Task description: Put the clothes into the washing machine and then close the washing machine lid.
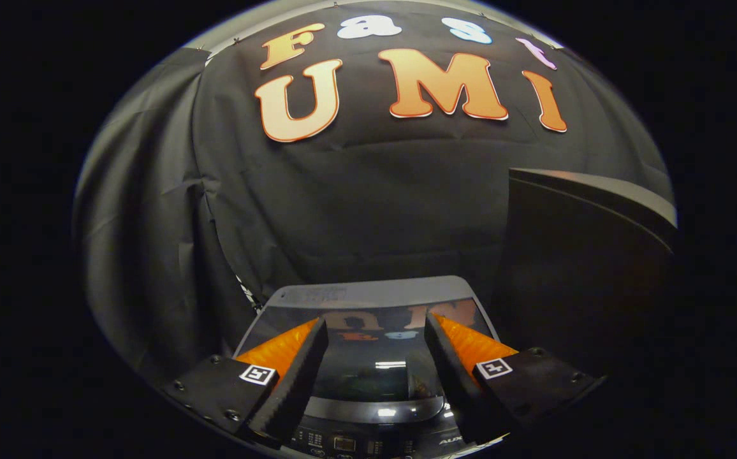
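Tool [375, 331] hangs above the washing machine [368, 440], fingers spread fairly wide, nothing held between them. One finger [298, 376] sits at about 7 o'clock, the other at about 5 o'clock; each carries a small square marker tag [257, 374] on its mount. Neither finger touches anything that can be made out.

Directly under the gap between the fingers: the washing machine lid [375, 306], lying flat and shut. Its surface is dark glossy glass with a grey frame; light glints and the reflected wall show in it. The far edge of the lid runs across just beyond the fingertips, toward 12 o'clock.

At 6 o'clock, nearest the tool's base, the control panel [343, 443] of the machine, with small buttons and a display, too small to read.

No clothes can be made out around the machine; whether any lie inside cannot be told through the dark glass.

At 3 o'clock, beside the machine, a tall dark panel [572, 268] with a pale top edge stands upright. What it is cannot be told.

Beyond everything, from 9 through 12 to 2 o'clock, the black cloth wall [368, 204] of the booth, wrinkled, with a seam at 9 o'clock.
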The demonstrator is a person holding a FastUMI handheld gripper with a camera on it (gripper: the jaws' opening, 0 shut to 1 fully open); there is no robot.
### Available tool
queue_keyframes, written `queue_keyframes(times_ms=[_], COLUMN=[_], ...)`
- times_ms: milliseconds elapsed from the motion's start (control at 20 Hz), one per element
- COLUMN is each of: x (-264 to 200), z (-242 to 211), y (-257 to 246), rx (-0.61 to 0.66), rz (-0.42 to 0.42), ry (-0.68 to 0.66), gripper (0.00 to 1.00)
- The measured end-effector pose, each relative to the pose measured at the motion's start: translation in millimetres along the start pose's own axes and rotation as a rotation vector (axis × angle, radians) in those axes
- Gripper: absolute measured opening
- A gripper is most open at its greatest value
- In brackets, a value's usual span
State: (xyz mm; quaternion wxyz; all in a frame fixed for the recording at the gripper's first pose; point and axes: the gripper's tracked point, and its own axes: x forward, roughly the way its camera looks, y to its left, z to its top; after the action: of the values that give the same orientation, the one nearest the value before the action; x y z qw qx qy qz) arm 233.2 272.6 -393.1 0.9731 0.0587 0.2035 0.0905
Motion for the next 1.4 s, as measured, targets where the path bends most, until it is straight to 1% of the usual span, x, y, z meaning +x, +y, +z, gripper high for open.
queue_keyframes(times_ms=[200, 350, 450, 700, 850, 1000, 1150, 1400], x=[5.3, 6.8, -5.8, -69.8, -114.1, -149.1, -173.9, -210.3], z=[-7.1, -25.8, -15.0, 43.6, 86.3, 122.5, 152.5, 199.9], y=[-5.4, -13.8, -14.0, -4.5, -5.7, -14.9, -24.9, -35.7], rx=[0.004, 0.018, 0.024, -0.036, -0.044, -0.060, -0.080, -0.095], rz=[-0.007, -0.027, -0.023, 0.002, 0.016, 0.007, -0.007, 0.006], ry=[0.022, 0.085, 0.083, 0.014, -0.048, -0.104, -0.151, -0.245], gripper=[0.98, 0.99, 0.98, 0.98, 0.98, 0.98, 0.98, 0.98])
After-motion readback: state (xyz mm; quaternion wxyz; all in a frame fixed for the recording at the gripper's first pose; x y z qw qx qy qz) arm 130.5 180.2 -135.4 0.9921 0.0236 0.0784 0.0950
